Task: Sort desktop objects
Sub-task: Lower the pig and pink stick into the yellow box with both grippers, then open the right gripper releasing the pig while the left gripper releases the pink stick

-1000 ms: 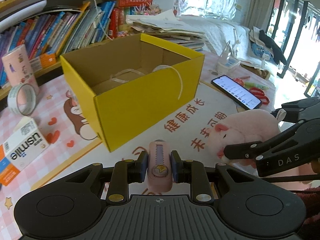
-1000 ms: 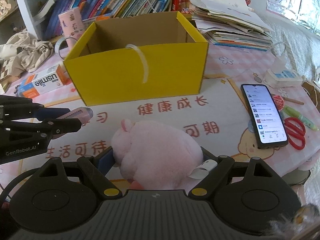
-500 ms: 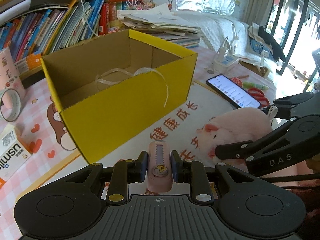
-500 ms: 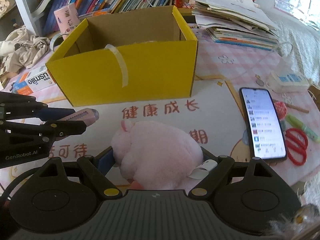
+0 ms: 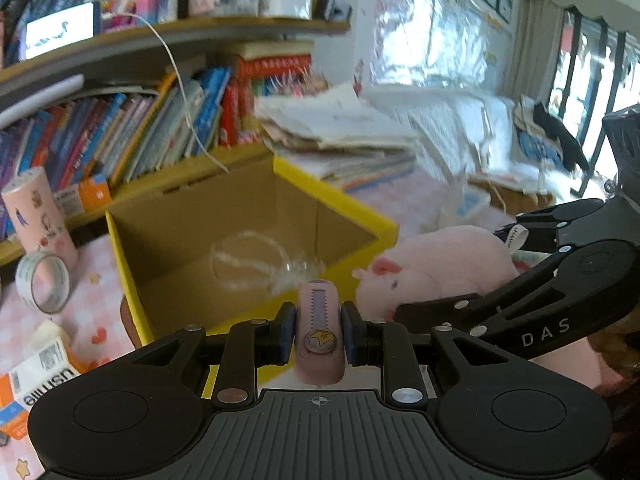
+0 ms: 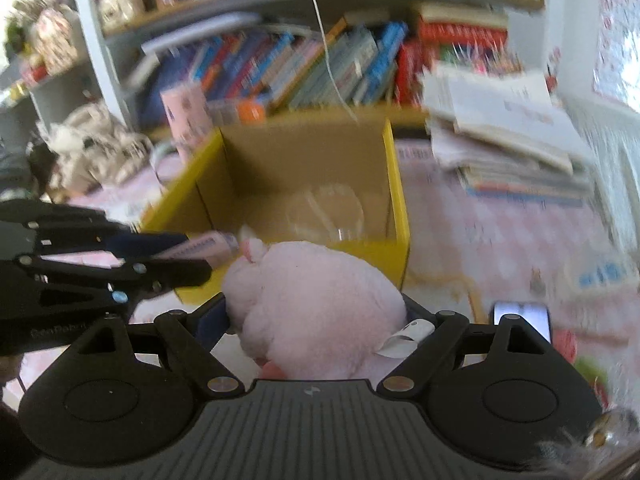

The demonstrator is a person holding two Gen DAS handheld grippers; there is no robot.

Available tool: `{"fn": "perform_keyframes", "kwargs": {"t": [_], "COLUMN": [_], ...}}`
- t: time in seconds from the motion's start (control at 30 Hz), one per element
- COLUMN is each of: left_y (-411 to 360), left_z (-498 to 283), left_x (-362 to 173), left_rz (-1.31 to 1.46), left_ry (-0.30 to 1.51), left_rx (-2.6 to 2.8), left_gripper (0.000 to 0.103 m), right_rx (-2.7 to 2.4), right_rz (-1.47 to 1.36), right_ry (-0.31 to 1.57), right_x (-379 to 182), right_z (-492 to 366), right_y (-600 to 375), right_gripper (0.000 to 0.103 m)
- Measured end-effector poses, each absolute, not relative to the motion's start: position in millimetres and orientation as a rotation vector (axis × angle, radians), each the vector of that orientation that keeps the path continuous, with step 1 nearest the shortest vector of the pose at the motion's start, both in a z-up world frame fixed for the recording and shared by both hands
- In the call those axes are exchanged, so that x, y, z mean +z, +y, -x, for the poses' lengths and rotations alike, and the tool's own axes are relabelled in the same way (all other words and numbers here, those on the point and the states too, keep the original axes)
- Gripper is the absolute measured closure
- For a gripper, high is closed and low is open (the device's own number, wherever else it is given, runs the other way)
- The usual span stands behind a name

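My left gripper (image 5: 318, 330) is shut on a small pink case (image 5: 319, 332) with a zip and a star button, held just above the near rim of the open yellow cardboard box (image 5: 132, 284). My right gripper (image 6: 316, 316) is shut on a pink plush pig (image 6: 316, 308), also raised to the near wall of the yellow box (image 6: 394, 184). In the left wrist view the pink plush pig (image 5: 440, 268) hangs right of the case, beside the box corner. In the right wrist view the pink case (image 6: 208, 246) pokes in from the left. A loop of clear tape (image 5: 248, 264) lies inside the box.
A tape roll (image 5: 42, 282), a pink cup (image 5: 38, 212) and a white-orange carton (image 5: 36, 384) sit left of the box. A bookshelf (image 5: 140, 136) and a paper stack (image 6: 508, 136) stand behind. A phone (image 6: 522, 322) lies at right on the pink mat.
Both grippers have risen and moved forward with their loads, from low over the mat to the box's near rim. The box interior now shows from above.
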State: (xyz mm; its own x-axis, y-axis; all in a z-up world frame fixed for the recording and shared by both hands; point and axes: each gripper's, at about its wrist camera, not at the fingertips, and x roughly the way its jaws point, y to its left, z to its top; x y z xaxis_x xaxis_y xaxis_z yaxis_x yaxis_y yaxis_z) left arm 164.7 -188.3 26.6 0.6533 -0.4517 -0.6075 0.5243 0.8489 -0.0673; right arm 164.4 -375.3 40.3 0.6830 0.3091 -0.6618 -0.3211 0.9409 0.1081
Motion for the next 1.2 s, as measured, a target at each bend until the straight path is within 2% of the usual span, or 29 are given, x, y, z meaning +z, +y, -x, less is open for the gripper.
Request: {"fn": "perform_keyframes", "kwargs": {"t": [0.27,0.53,0.8,1.2], "left_y": [-185.6,-178.5,-171.4,-179.1], "left_z": [-184.2,-224.8,-266.2,-285.8], "left_x": [58.5,54.2,16.3,-21.9], "left_rz": [-0.077,-0.097,-0.116,-0.209], "left_ry": [0.566,0.549,0.674,0.796], "left_rx": [-0.490,-0.344,-0.265,-0.270], "left_gripper": [0.080,0.080,0.080,0.080], "right_rx": [0.426,0.492,0.520,0.525], "right_rz": [0.021,0.038,0.147,0.306], "right_ry": [0.629,0.580,0.683,0.837], "right_x": [65.5,70.2,31.4,-9.8], "right_z": [-204.2,-260.4,-313.3,-340.3], "right_y": [-376.1,-364.5,-341.1,-323.4], "right_gripper": [0.018,0.018,0.018,0.018]}}
